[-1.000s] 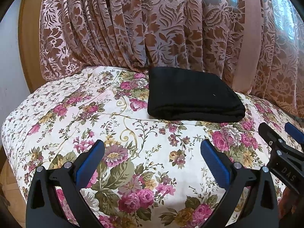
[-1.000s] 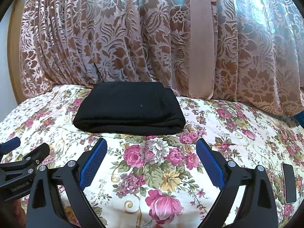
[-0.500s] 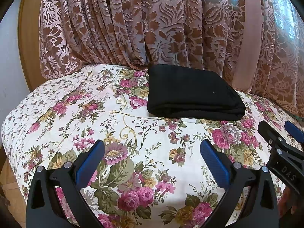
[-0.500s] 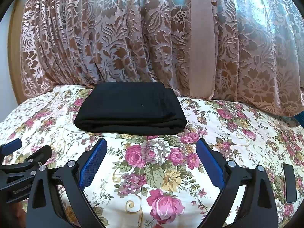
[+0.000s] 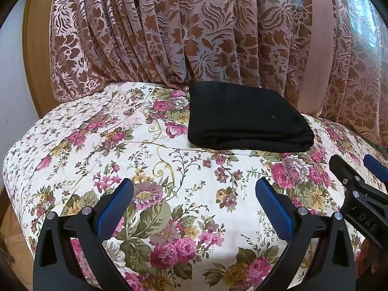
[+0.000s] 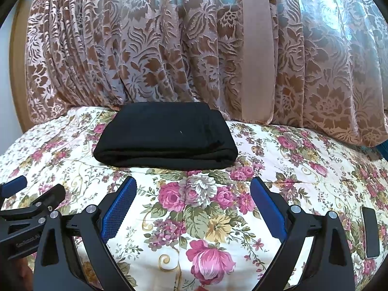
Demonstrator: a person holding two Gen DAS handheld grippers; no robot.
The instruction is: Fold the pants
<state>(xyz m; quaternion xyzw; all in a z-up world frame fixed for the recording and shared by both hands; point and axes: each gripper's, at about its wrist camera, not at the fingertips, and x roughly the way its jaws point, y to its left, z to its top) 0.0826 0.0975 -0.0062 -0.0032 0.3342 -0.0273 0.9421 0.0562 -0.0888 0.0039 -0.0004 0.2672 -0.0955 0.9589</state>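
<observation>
Curtain fabric, brown and pink with a raised leaf pattern (image 6: 169, 48), is hanging behind everything and touching the far edge of the bed. Below it, the bed's cream quilted cover printed with pink roses (image 5: 169, 181) is lying mostly bare.

On that cover, close against the curtain, the black soft-knit pants (image 6: 165, 140) are sitting as 1 compact rectangular stack, with layered edges showing along the near and right sides (image 5: 247, 121). By my judgement the folding is looking finished: no leg or waistband is trailing loose, and the stack is lying flat and square.

At the right edge of the cover, a small flat black rectangular object (image 6: 369, 231) is lying well apart from the pants; what it is cannot be told.

Both tools are hovering near the front of the bed, apart from the pants. The left tool (image 5: 194, 206) is spread wide and gripping nothing, and the right tool (image 6: 194, 201) is likewise spread and empty. Little seems left beyond perhaps a smoothing touch.
</observation>
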